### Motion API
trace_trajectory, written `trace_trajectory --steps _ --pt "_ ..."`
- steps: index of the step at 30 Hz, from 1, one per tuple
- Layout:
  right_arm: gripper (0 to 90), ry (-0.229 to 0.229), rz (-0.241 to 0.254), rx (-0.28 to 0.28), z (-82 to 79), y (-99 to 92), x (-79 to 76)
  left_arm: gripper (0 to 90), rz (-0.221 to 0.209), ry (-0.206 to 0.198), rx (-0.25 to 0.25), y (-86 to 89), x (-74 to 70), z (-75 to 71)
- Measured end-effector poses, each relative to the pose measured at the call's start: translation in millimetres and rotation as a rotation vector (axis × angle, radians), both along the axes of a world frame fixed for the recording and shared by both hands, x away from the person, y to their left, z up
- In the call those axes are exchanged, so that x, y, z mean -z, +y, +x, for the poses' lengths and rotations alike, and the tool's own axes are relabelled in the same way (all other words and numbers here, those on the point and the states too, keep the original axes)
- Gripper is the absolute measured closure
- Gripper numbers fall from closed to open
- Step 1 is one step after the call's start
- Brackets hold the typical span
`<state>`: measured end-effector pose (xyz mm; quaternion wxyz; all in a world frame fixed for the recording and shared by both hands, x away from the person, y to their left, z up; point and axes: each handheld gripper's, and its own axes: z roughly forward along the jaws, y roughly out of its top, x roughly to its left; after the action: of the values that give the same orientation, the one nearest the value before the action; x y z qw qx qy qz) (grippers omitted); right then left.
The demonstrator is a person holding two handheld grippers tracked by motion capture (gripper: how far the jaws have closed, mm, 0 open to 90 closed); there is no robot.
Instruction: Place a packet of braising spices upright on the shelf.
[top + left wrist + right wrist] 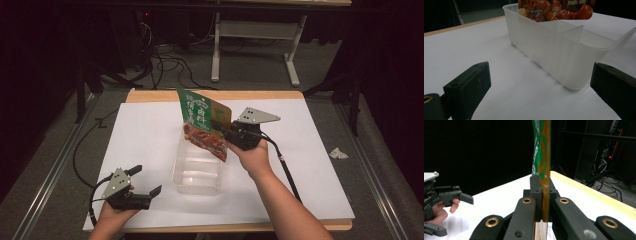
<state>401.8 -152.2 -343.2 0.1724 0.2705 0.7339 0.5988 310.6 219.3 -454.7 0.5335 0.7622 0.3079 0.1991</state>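
1. While its lower edge dips toward the far end of a clear plastic container [197, 167], a green and orange snack pouch [206, 125] hangs tilted above the middle of the white-covered tabletop [310, 165], gripped by its right edge.

2. Clamped tight on that edge, the right tool [220, 126] holds the pouch from the right side; in the right gripper view the pouch [542, 170] stands edge-on between the closed black jaws.

3. Seen from the left gripper view, the pouch's printed bottom [554, 10] sits at or just inside the container's far rim [524, 15], and a thin divider crosses the container's inside; whether the pouch touches the floor of the container cannot be told.

4. Near the front left corner of the tabletop, the left tool [148, 181] rests with its jaws wide apart and nothing between them, just left of the container and apart from it.

5. By the look of it, the step in hand is lowering the pouch into the container. The next move likely calls for bringing the pouch down and laying it flatter so it clears the divider, then letting go; the idle left tool could steady the light container if it shifts.
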Motion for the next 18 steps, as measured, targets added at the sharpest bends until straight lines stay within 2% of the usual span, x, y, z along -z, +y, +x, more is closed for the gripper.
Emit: trace_trajectory --steps 18 --pt "90.0 0.019 -0.017 0.006 3.4 3.0 4.3 3.6 -0.015 0.004 0.002 1.1 0.7 1.9"
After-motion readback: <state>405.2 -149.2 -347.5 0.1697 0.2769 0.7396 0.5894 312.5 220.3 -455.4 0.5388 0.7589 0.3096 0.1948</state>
